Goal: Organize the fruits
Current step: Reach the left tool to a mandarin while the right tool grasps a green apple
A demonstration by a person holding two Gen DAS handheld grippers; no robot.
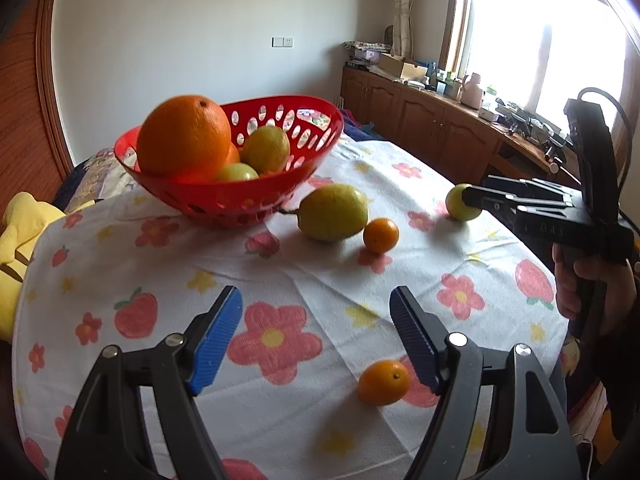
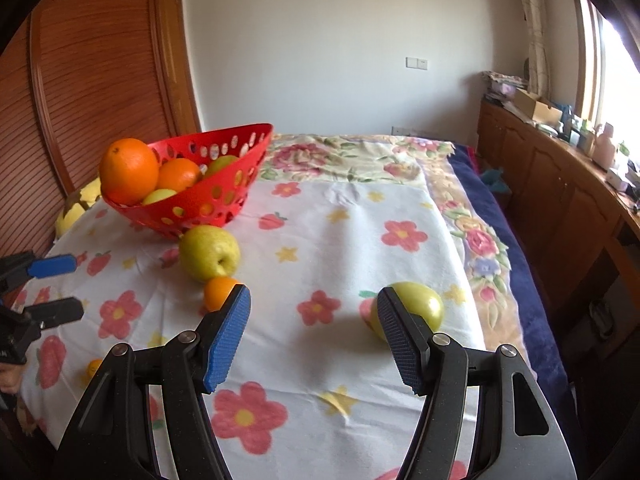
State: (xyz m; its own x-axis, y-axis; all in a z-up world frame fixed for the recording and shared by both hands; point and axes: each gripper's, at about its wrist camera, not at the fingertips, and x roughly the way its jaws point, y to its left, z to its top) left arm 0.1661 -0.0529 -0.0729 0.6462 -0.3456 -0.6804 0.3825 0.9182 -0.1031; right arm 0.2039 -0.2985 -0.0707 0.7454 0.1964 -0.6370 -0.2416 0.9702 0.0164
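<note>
Here the right gripper (image 2: pixel 314 334) has its fingers apart near the green fruit (image 2: pixel 416 306), lower right; smooth, round, it may roll, so take it across the middle. The left gripper (image 1: pixel 316 336) is also apart.

looks like a bedroom in someone's home. there's a bed (image 2: pixel 472 184) with a flowery blanket (image 2: pixel 352 156) and a cloth (image 1: pixel 280 280) printed with strawberries spread over it, a yellow plush toy (image 1: pixel 16 240) at the edge, a slatted wooden wardrobe (image 2: pixel 80 80), curtains (image 1: pixel 404 4) by a bright window (image 1: pixel 548 40), and low wooden cabinets (image 1: pixel 420 120) cluttered with boxes and bottles.
</note>
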